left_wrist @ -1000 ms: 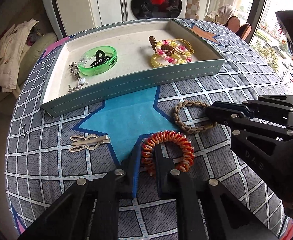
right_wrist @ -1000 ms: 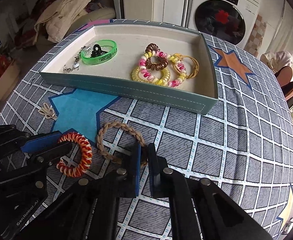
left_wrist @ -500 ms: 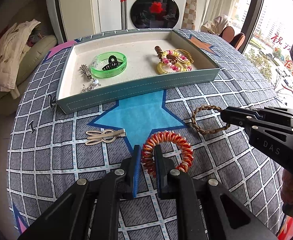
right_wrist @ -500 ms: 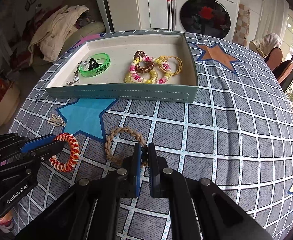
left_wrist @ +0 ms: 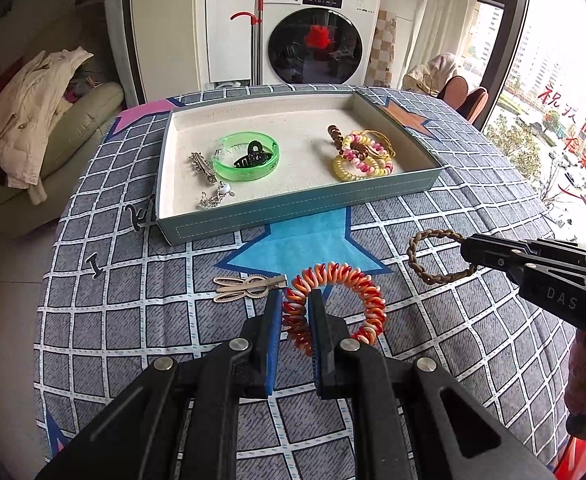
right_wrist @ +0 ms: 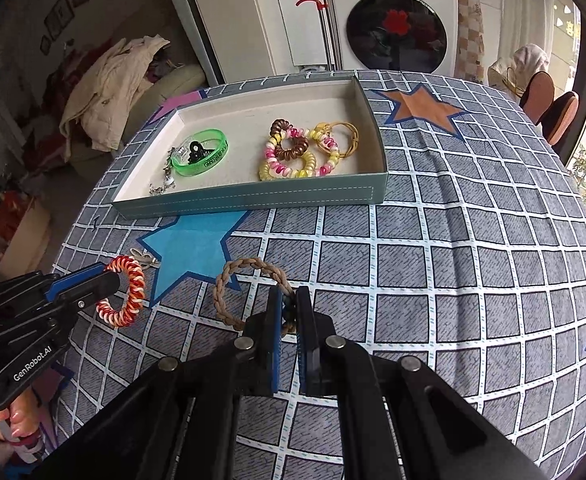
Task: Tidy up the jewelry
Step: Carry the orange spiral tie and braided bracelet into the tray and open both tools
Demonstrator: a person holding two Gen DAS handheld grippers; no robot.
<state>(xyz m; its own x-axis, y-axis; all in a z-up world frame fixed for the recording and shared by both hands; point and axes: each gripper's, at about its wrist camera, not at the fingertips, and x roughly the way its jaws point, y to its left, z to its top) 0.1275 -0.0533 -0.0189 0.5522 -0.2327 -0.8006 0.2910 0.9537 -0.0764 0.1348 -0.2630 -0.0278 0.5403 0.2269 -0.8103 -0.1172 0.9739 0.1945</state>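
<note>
1. Grippers each carry one hair tie above the checked tablecloth [left_wrist: 105,308].
2. Left gripper [left_wrist: 295,312] is clamped on the red-and-orange coil hair tie [left_wrist: 357,284], its pads pinching the ring's near side.
3. Right gripper [right_wrist: 289,312] is clamped on the brown braided hair tie [right_wrist: 229,280], which loops out to the left of its jaws.
4. Teal tray [left_wrist: 293,210] sits farther back, holding a green bangle [left_wrist: 249,168], a black claw clip [left_wrist: 253,156], silver pieces at its left end and a pile of coil ties [left_wrist: 361,156] at its right.
5. Rabbit-shaped hair clip [left_wrist: 245,286] lies on the cloth just left of the left gripper's tips, beside the blue star [left_wrist: 313,240].
</note>
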